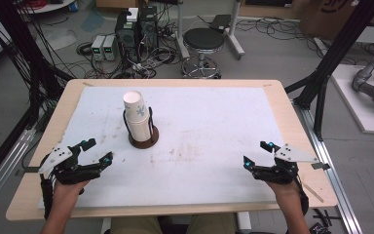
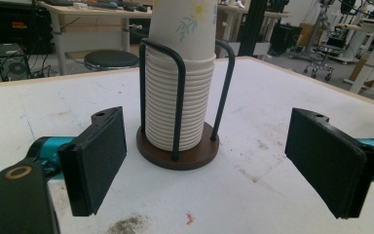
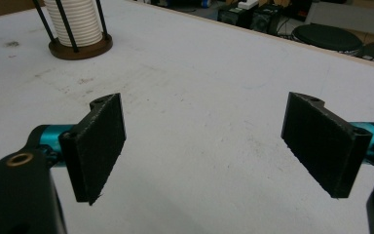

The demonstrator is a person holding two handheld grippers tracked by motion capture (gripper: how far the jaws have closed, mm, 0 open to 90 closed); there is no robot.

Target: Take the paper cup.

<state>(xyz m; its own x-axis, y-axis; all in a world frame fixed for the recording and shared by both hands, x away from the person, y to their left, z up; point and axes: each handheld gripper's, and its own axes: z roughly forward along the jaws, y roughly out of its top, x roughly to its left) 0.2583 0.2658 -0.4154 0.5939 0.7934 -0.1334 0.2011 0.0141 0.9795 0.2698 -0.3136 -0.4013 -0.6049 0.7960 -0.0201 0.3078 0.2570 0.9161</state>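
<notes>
Table [image 1: 272, 105] of pale wood carries a large white, stained mat across nearly its whole top. Left of centre on the mat stands a round dark-brown wooden base with upright black wire rods [image 1: 143, 139], holding a tall stack of white ribbed paper cups [image 1: 137, 117]; the topmost cup bears a small flower print. Near the front edge, well apart, 2 hand-held tools hover: the left gripper [image 1: 96, 152] and the right gripper [image 1: 257, 153], each with jaws spread wide and empty.
</notes>
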